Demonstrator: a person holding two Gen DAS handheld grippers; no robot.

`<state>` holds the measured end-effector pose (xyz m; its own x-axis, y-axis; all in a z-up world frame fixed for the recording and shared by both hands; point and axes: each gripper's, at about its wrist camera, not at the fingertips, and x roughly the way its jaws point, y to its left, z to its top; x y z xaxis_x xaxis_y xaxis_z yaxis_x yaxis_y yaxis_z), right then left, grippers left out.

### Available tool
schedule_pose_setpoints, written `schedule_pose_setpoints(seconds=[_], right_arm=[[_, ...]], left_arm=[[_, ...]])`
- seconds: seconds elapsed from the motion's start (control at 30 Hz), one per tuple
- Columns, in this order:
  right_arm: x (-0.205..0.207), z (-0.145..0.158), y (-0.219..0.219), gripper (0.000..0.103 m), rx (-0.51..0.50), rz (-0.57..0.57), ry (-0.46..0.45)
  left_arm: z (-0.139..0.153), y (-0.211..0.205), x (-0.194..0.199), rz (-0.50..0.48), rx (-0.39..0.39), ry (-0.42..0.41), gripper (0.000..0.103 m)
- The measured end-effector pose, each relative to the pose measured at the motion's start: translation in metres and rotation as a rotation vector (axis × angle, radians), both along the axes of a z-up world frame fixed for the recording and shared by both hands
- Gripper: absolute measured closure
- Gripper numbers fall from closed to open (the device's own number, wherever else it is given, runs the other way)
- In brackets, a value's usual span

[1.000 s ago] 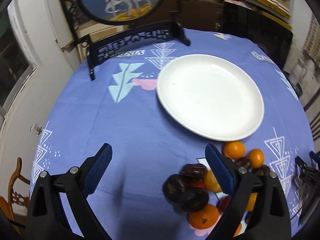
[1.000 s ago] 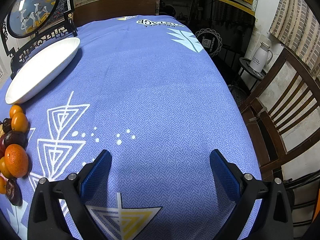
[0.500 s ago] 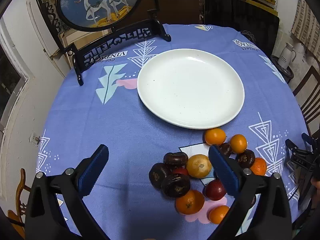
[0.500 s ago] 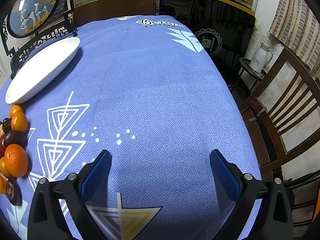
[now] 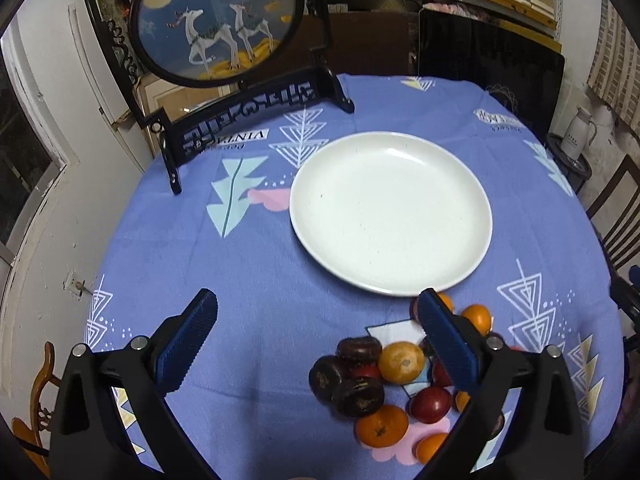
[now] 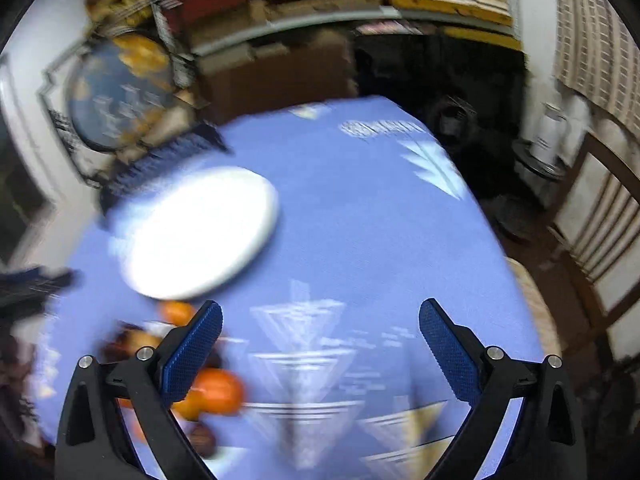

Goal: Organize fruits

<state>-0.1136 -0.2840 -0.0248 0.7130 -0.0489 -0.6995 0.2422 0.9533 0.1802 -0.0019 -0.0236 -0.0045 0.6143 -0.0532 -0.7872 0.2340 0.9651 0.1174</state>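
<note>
Fruit (image 5: 400, 376) lies in a heap on the cloth (image 5: 248, 264) just short of the plate (image 5: 390, 212), which holds nothing yet. Since a second ago our left gripper (image 5: 316, 344) has opened a touch wider and now stands wide and empty above the cloth, the heap at its right finger. Our right gripper (image 6: 320, 350), wide and empty too, has swung up and towards the fruit; its view is blurred. So we judge sorting has not begun. A deer screen (image 5: 218, 20) stands beyond the plate, clear of our path; nothing blocks the way.
</note>
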Motion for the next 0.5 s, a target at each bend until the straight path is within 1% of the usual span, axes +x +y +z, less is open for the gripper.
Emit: schedule_pose_setpoints(seconds=[0.07,0.1,0.17,0.23,0.3,0.4,0.5], right_arm=[[0.0,0.018,0.027,0.003,0.042,0.072,-0.018],[0.002,0.022,0.04,0.003,0.041,0.101,-0.017],[0.011,0.027,0.066,0.003,-0.005,0.143,-0.008],[0.028,0.026,0.093,0.003,-0.092,0.164,0.039],[0.043,0.028,0.108,0.003,-0.137,0.155,0.08],[0.058,0.031,0.12,0.003,-0.188,0.134,0.104],[0.062,0.033,0.127,0.003,-0.19,0.115,0.11]], left_arm=[[0.002,0.0,0.001,-0.005,-0.019,0.005,0.005],[0.002,0.001,0.002,-0.005,-0.027,0.01,0.005],[0.001,0.001,0.003,-0.001,-0.029,0.014,0.005],[0.001,0.004,0.004,0.009,-0.022,0.014,0.005],[0.0,0.01,0.004,0.027,-0.014,0.008,0.005],[0.001,0.021,0.004,0.066,-0.004,0.0,0.005],[0.002,0.029,0.0,0.077,-0.009,-0.006,0.005]])
